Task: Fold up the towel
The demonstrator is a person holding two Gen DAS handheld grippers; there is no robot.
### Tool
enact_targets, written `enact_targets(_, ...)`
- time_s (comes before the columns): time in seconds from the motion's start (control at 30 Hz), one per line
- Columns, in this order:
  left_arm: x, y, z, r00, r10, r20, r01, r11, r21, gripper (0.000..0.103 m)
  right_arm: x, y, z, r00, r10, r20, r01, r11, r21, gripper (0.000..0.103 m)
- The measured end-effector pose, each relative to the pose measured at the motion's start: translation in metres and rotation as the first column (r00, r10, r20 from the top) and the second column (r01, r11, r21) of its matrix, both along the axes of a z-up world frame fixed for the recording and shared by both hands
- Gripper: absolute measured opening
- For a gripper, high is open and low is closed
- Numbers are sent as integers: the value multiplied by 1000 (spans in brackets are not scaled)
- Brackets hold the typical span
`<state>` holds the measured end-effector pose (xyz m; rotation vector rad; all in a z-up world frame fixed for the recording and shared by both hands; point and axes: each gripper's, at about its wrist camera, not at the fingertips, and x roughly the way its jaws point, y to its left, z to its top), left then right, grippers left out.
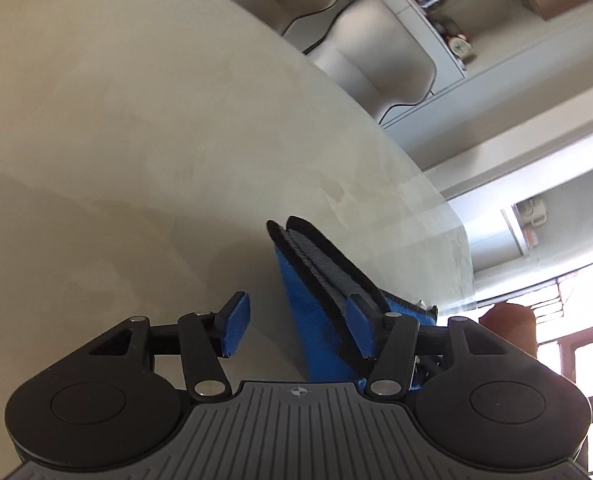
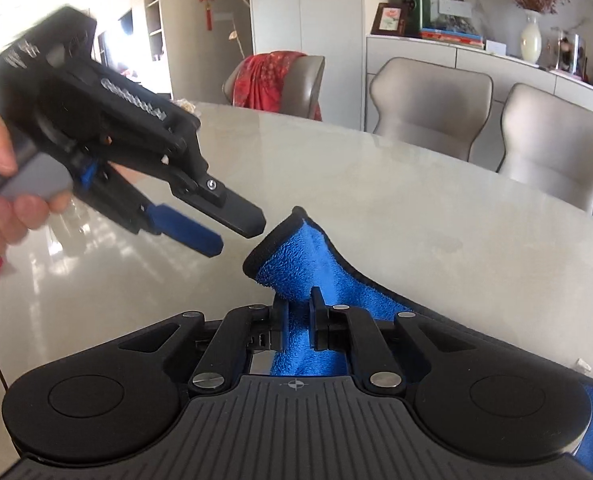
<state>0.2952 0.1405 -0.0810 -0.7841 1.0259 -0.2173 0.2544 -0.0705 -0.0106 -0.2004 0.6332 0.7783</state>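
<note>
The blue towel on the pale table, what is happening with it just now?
A person is folding a blue terry towel with black edging on a pale glossy stone table, with a two-finger gripper in each hand. The right gripper is shut on a bunched part of the towel. The left gripper is open and holds nothing; its tips are beside the towel's raised black edge. In the left wrist view, the towel lies against one of its blue pads.
</note>
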Motion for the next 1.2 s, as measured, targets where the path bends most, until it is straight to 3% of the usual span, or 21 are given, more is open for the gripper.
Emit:
enact_targets(0.4,21,9,-28,995,85,-52,-95,970,-224,64,-3,7,-8,998,58,9,-58,997,-57,10)
enact_targets(0.73,36,2,-37,995,44,-93,-61,981,-183,66,-16,14,-14,993,120,19,-118,989,-95,10)
enact_targets(0.83,39,1,-36,995,33,-91,-48,985,-167,57,-17,15,-15,992,129,18,-126,987,-104,10)
enact_targets(0.9,40,-2,-32,997,11,-79,-21,991,-134,32,-17,16,-16,992,128,19,-126,986,-106,10)
enact_targets(0.93,41,-4,-30,997,-3,-71,-6,993,-115,29,-17,16,-16,992,127,20,-124,987,-105,10)
enact_targets(1.0,42,-8,-22,999,-19,-50,16,998,-68,10,-15,16,-16,992,121,22,-118,988,-102,10)
enact_targets(1.2,49,-25,-2,998,-56,-9,56,998,-34,7,-18,4,-11,997,59,43,-57,997,-54,11)
